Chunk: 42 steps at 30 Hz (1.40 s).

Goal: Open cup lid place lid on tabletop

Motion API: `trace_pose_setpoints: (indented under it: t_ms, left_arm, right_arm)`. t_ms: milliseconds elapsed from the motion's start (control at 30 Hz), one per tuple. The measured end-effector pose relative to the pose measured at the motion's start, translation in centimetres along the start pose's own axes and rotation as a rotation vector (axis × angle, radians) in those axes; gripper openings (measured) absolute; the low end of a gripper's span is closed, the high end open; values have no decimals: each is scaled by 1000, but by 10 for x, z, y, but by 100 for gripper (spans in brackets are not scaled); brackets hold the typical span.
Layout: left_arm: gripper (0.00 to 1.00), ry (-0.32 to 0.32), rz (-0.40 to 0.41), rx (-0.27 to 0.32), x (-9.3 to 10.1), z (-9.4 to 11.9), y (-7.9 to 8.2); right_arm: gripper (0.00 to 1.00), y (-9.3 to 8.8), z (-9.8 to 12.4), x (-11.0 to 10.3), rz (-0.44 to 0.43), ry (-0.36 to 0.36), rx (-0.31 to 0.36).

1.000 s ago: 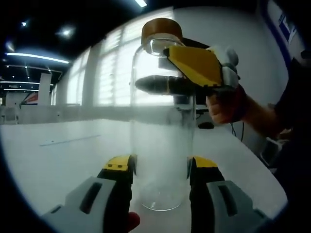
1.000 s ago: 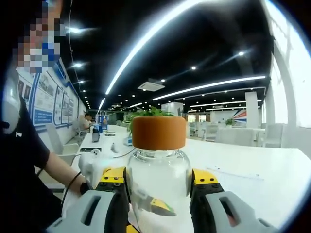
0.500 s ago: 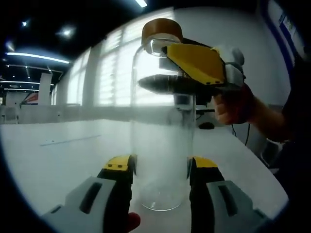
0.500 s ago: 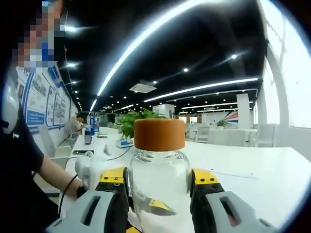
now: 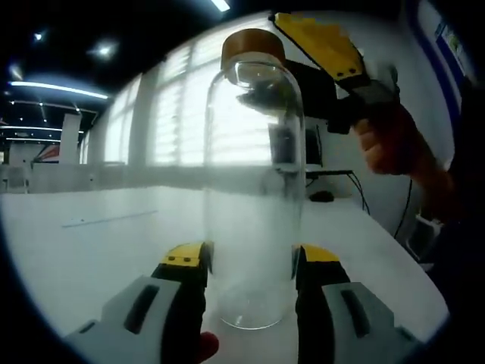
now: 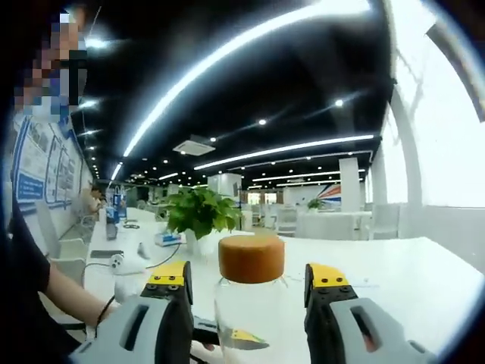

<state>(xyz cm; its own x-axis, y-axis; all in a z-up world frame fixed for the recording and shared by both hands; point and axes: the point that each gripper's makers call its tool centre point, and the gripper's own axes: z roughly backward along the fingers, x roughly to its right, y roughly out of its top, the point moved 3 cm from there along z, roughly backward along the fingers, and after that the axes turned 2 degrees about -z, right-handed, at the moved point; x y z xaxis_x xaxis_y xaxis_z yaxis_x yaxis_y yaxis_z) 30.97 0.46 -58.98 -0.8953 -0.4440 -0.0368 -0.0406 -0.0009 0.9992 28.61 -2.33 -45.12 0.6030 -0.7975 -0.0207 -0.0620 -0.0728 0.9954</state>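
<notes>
Your left gripper (image 5: 250,262) fingers clamping the glass cup (image 5: 254,197) low on the tabletop (image 5: 91,250), wooden lid (image 6: 251,258) on, right gripper (image 6: 248,279) fingers wide either side of it

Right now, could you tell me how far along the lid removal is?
Done: the left gripper is shut on the glass cup, steadying it on the white table. In hand: the right gripper stands open either side of the wooden lid. Left: grip the lid, take it off, set it on the table.

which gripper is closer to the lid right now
Right. The right gripper stands up at the brown lid, one jaw on each side, still apart from it. The left gripper is clamped low on the glass cup, far below the lid.
</notes>
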Motion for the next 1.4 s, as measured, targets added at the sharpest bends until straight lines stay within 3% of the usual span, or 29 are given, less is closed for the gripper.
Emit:
trace_pose_setpoints:
  t_ms: [200,333,433,633,867,1133,1400]
  left_arm:
    - [36,1,0,-1,-1,0,0]
    - [36,0,0,-1,-1,-1,0]
    - [36,1,0,-1,-1,-1,0]
    - [36,1,0,-1,0,-1,0]
    - [36,-1,2,-1,0,-1,0]
    - [36,-1,3,0,0,-1,0]
    - [36,-3,4,0,-1,0,-1]
  right_arm:
    - [54,7,-5,-1,-9,-105,1]
    - [53,6,-6,6,9,-267,23]
    - [53,5,-10,-1,43,-308,32]
    - [42,2,-14,-1,52,-337,13]
    - [41,6,-17,3,59,-359,14]
    - [31,6,-17,4,74,-368,16]
    - [31,5,-18,4,82,-327,12]
